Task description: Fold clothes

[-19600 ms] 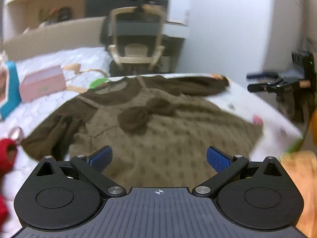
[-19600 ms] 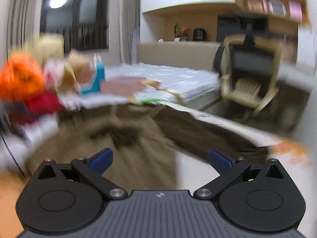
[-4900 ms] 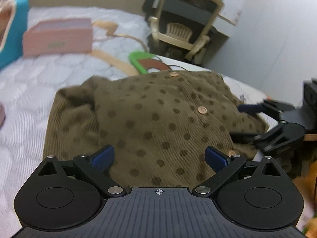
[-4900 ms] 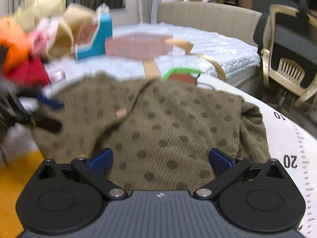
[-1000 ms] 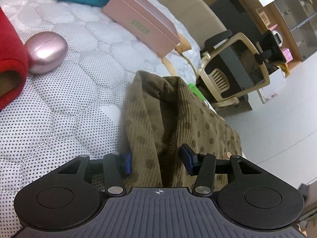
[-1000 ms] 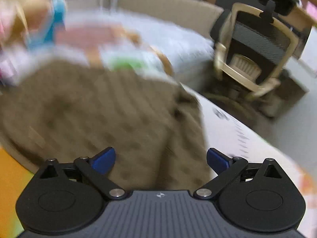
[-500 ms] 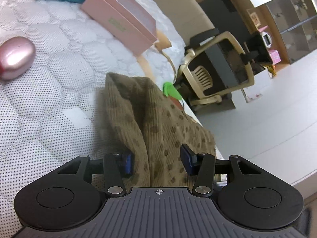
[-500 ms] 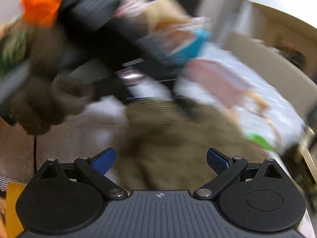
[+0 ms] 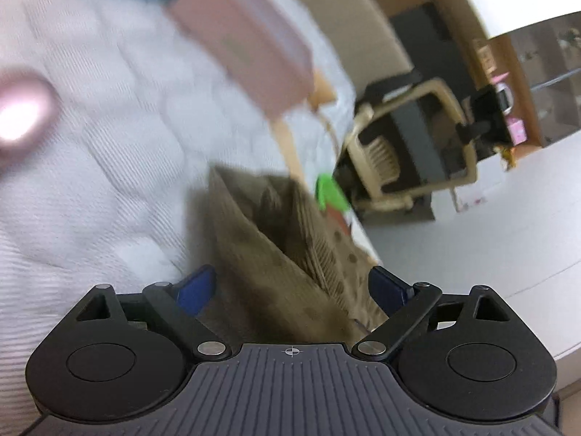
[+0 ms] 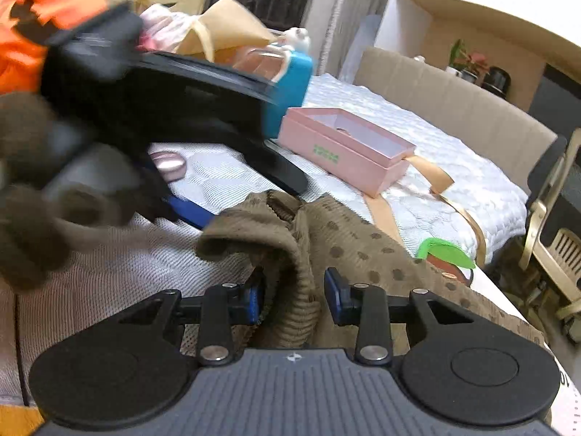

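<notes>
The olive-brown dotted corduroy garment [image 9: 276, 254] lies folded on the white quilted mattress [image 9: 90, 189]. In the left wrist view my left gripper [image 9: 292, 287] stands open, its blue pads wide apart with a fold of the cloth running between them. In the right wrist view my right gripper [image 10: 294, 298] is shut on a thick ridge of the garment [image 10: 356, 247] at its near edge. The left gripper [image 10: 225, 196] shows blurred at the upper left, held by a hand in a brown glove [image 10: 25, 181], its fingers by the garment's far corner.
A pink box [image 10: 345, 145], a teal box [image 10: 290, 83] and a pink oval case [image 10: 169, 163] lie on the mattress beyond the garment. A green item [image 10: 446, 254] sits at the bed's edge. A beige chair [image 9: 410, 145] stands past it. Orange fabric [image 10: 40, 18] is piled at the far left.
My left gripper has gone from shut on the garment's fold to open. My right gripper swung over to the garment's near edge and shut on it.
</notes>
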A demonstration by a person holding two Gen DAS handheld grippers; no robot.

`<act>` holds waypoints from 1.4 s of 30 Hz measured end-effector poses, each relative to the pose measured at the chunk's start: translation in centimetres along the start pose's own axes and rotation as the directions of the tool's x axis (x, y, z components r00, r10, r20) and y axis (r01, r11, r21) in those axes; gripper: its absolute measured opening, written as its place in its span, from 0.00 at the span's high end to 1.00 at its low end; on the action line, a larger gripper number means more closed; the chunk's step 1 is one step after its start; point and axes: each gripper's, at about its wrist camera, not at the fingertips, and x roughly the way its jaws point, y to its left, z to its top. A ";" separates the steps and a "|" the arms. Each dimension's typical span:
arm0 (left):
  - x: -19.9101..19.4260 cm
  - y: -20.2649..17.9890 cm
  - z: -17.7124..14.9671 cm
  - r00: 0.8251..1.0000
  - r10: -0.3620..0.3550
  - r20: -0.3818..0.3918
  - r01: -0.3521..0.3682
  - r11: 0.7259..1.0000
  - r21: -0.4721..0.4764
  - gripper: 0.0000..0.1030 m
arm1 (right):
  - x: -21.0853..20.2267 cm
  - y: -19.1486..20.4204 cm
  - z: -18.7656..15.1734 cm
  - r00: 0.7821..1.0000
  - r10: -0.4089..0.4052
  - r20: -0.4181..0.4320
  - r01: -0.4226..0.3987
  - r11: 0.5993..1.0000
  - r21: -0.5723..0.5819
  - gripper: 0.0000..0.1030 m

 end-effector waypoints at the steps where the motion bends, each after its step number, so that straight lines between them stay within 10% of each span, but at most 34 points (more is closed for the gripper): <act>1: 1.0 -0.3 0.1 1.000 0.001 -0.008 -0.001 1.000 0.002 0.10 | -0.1 0.4 -0.2 1.000 -0.009 0.001 0.009 1.000 -0.022 0.64; 4: 2.6 -1.9 0.2 1.000 0.005 -0.014 -0.004 0.999 0.034 0.35 | 1.3 1.0 -0.8 0.997 -0.072 -0.008 0.071 0.994 -0.082 0.18; 7: 2.1 -4.2 0.1 1.000 -0.005 -0.009 0.006 0.997 0.081 0.38 | 2.2 0.8 -1.3 0.995 -0.101 -0.013 0.099 0.988 -0.121 0.13; 11: 1.4 -8.2 -0.8 1.000 -0.022 -0.014 0.024 0.986 0.165 0.38 | 0.6 -1.0 -1.5 0.992 -0.114 0.058 0.117 0.992 -0.052 0.56; 16: 4.4 -17.8 -3.1 0.988 -0.132 -0.076 0.151 0.924 0.350 0.28 | -5.7 -7.8 -2.6 0.965 -0.209 0.160 0.173 0.961 0.214 0.65; 21: 7.0 -25.9 -5.3 0.957 -0.236 -0.165 0.287 0.832 0.475 0.12 | -8.8 -18.5 -8.5 0.973 -0.227 0.044 0.153 0.776 0.612 0.64; 26: 6.4 -25.2 -6.2 0.998 -0.066 -0.009 0.057 0.774 0.630 0.07 | -8.8 -23.9 -14.7 0.982 -0.173 -0.069 0.159 0.590 0.792 0.51; 29: 6.9 -23.4 -6.8 0.992 0.085 0.097 -0.129 0.722 0.680 0.07 | -10.7 -24.0 -15.0 0.974 -0.224 -0.034 0.169 0.620 0.766 0.44; 34: 9.8 -18.4 -7.9 0.984 0.179 -0.014 -0.129 0.759 0.639 0.07 | -14.6 -24.3 -11.7 0.920 -0.377 0.105 0.225 0.729 0.646 0.42; 38: 10.8 -17.2 -9.7 0.976 0.218 -0.030 -0.136 0.705 0.696 0.07 | -12.3 -25.7 -7.7 0.946 -0.286 0.151 0.156 0.812 0.563 0.42; 42: 10.1 -16.5 -11.2 0.972 0.236 -0.002 -0.157 0.651 0.743 0.06 | -2.3 -26.5 -6.9 0.984 -0.169 -0.058 0.174 0.837 0.519 0.40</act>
